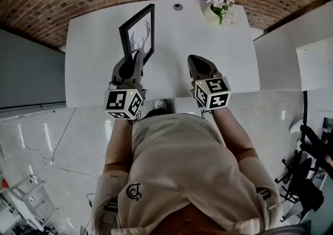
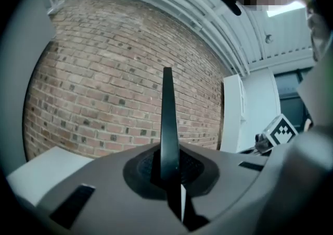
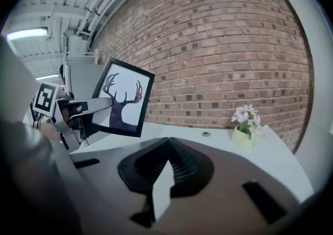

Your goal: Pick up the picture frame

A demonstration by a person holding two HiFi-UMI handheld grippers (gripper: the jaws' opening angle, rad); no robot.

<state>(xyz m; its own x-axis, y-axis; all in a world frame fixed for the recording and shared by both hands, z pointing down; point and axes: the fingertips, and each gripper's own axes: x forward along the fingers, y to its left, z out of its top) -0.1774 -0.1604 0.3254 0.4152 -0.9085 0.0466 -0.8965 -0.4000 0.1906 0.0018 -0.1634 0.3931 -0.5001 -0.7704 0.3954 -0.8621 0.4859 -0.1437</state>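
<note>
The picture frame (image 1: 138,34) is black with a white print of an antlered deer. It is lifted above the white table (image 1: 93,72) and stands upright. My left gripper (image 1: 136,58) is shut on its lower edge. In the left gripper view the frame (image 2: 167,119) shows edge-on as a thin black bar between the jaws of that gripper (image 2: 168,170). The right gripper view shows the frame (image 3: 124,104) from the front, with the left gripper (image 3: 101,105) clamped on its side. My right gripper (image 1: 195,63) hangs to the frame's right, shut and holding nothing, which its own view (image 3: 167,148) confirms.
A small pot of pink flowers (image 1: 219,5) stands at the table's far right corner, also visible as the pot (image 3: 245,127) in the right gripper view. A round grommet (image 1: 178,6) sits at the far edge. A brick wall lies behind, a white cabinet (image 1: 307,46) to the right.
</note>
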